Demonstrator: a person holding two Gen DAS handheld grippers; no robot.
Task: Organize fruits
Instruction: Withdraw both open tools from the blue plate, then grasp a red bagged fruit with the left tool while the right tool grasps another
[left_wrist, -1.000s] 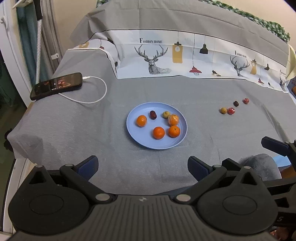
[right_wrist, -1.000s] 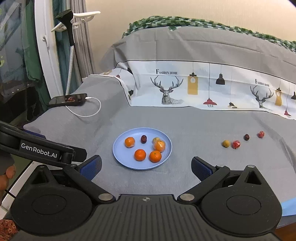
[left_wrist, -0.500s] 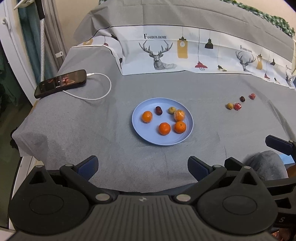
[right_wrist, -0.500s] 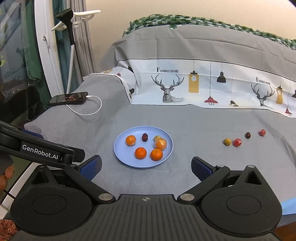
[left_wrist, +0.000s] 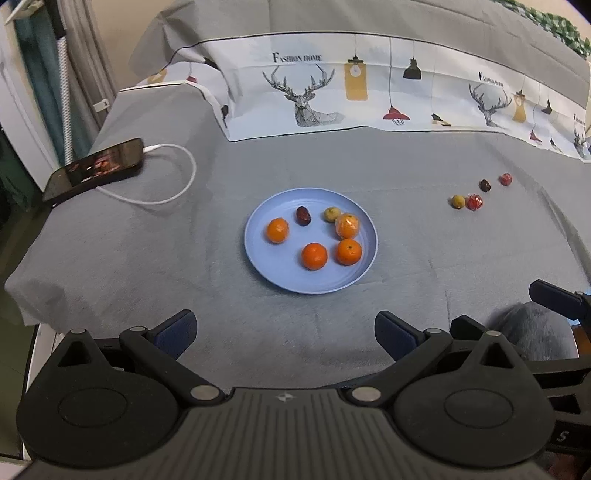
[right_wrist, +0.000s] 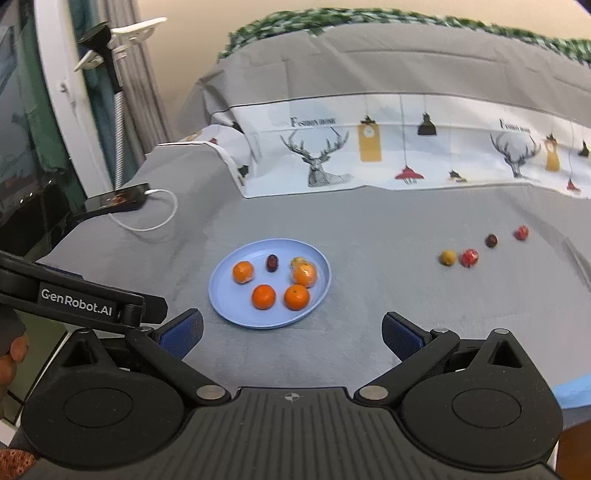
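Observation:
A blue plate (left_wrist: 266, 275) (right_wrist: 229, 310) sits mid-table and holds several oranges (left_wrist: 314, 256) (right_wrist: 263, 296), a dark date (left_wrist: 303, 215) and a small yellow fruit (left_wrist: 331, 213). To its right, loose on the grey cloth, lie a yellow fruit (left_wrist: 458, 201) (right_wrist: 447, 257), a red wrapped fruit (left_wrist: 474, 202) (right_wrist: 469, 257), a dark date (left_wrist: 484, 185) (right_wrist: 491, 240) and another red fruit (left_wrist: 505, 179) (right_wrist: 521, 232). My left gripper (left_wrist: 284, 328) is open and empty, short of the plate. My right gripper (right_wrist: 292, 330) is open and empty, near the table's front edge.
A black phone (left_wrist: 94, 168) (right_wrist: 118, 197) with a white charging cable (left_wrist: 173, 177) lies at the far left. A deer-print cloth (left_wrist: 369, 85) drapes the raised back. The table's left edge drops off beside a curtain (right_wrist: 110, 92).
Both grippers have moved forward and closer to the table; the plate and loose fruits look larger. The right view has swung slightly left. Nothing on the table has moved.

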